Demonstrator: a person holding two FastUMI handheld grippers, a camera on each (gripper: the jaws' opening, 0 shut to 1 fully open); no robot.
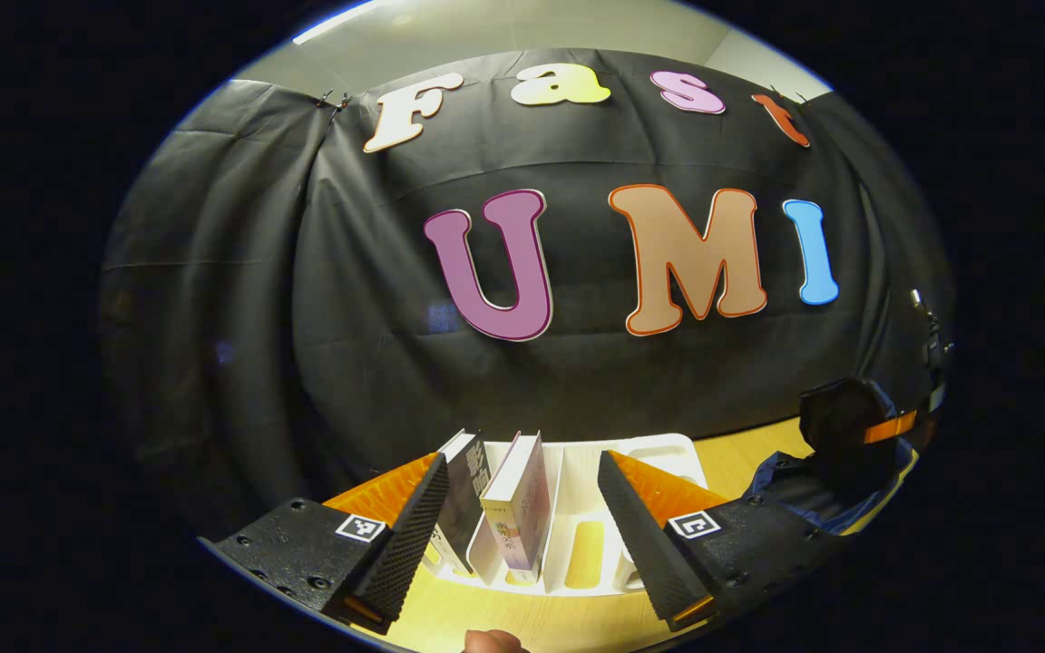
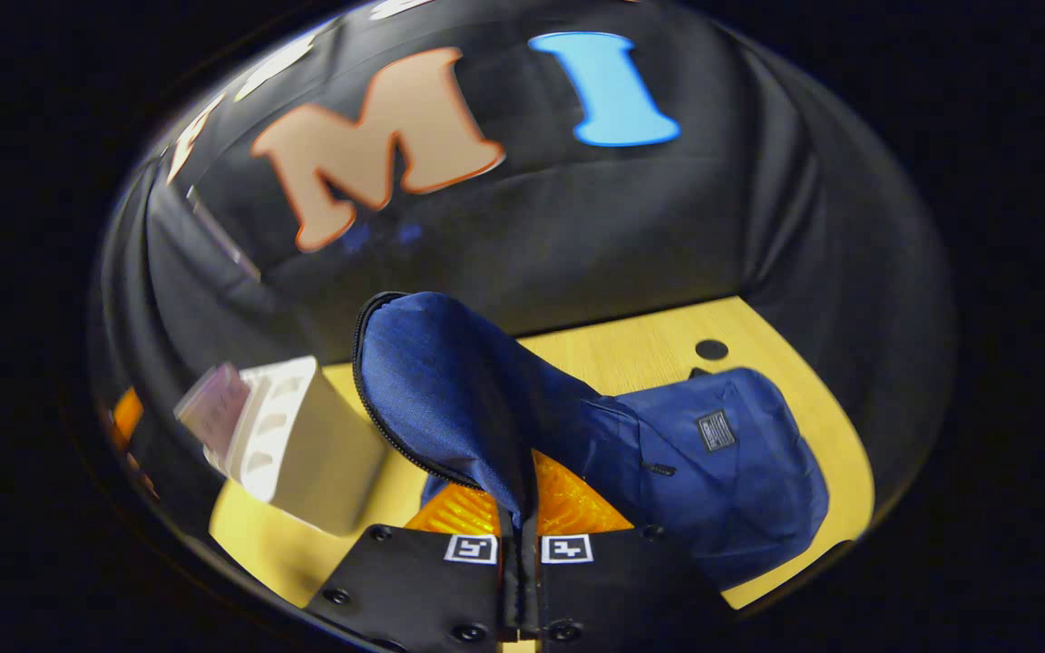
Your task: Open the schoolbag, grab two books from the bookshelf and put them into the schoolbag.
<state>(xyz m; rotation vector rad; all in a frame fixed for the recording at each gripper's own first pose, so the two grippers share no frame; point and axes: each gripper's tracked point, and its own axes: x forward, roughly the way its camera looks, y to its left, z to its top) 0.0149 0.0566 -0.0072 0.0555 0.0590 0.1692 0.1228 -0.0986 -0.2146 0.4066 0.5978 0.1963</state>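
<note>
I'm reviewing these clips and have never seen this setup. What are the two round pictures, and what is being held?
A person holds a two-finger gripper in each hand; a camera rides on each. In the left gripper view, the left gripper is open, its fingers either side of two upright books in a white slotted plastic bookshelf on the yellow wooden table. In the right gripper view, the right gripper is shut on the lifted flap of the blue fabric schoolbag, holding it up.
</note>
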